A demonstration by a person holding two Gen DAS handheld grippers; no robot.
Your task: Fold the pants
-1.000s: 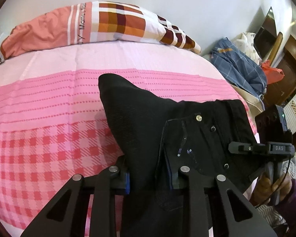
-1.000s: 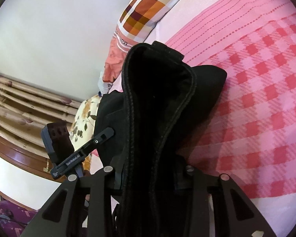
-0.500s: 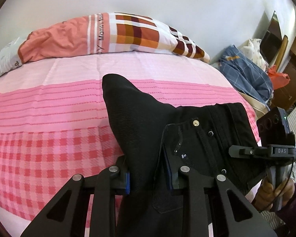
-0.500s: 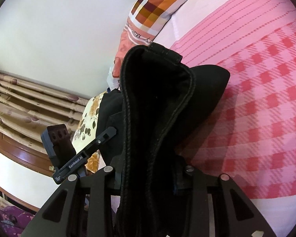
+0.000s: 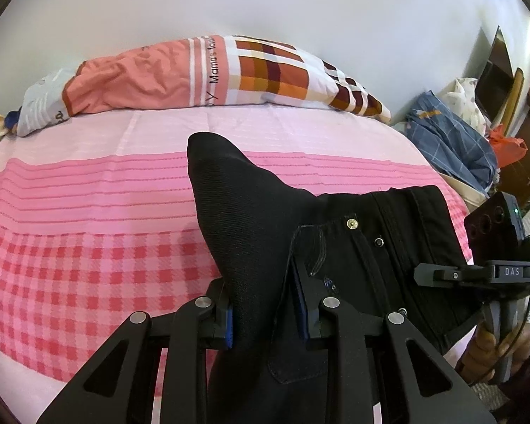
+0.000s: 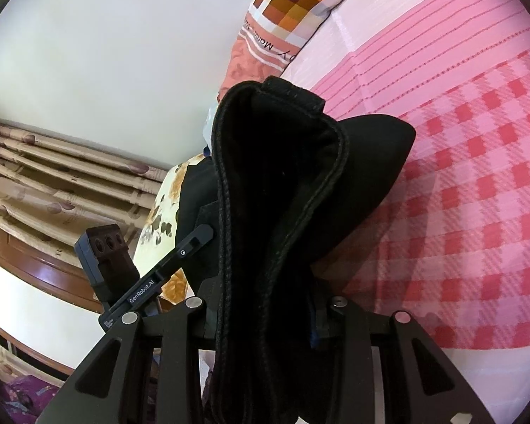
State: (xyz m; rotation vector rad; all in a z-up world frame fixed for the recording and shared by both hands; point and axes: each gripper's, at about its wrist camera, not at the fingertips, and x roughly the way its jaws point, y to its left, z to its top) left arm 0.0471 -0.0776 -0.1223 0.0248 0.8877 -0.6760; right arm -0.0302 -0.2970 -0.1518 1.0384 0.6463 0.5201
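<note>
Black pants (image 5: 265, 233) bunch between both sets of clamped jaws.

Black left gripper (image 5: 265, 312) — silver screws, blue pads (image 5: 229, 328).

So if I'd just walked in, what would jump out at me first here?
The black pants, bunched up in mid-view and clamped by both the left gripper and the right gripper. Behind them spreads the pink checked bedsheet, with a patchwork pillow lying along the wall at the far end of the bed.
</note>
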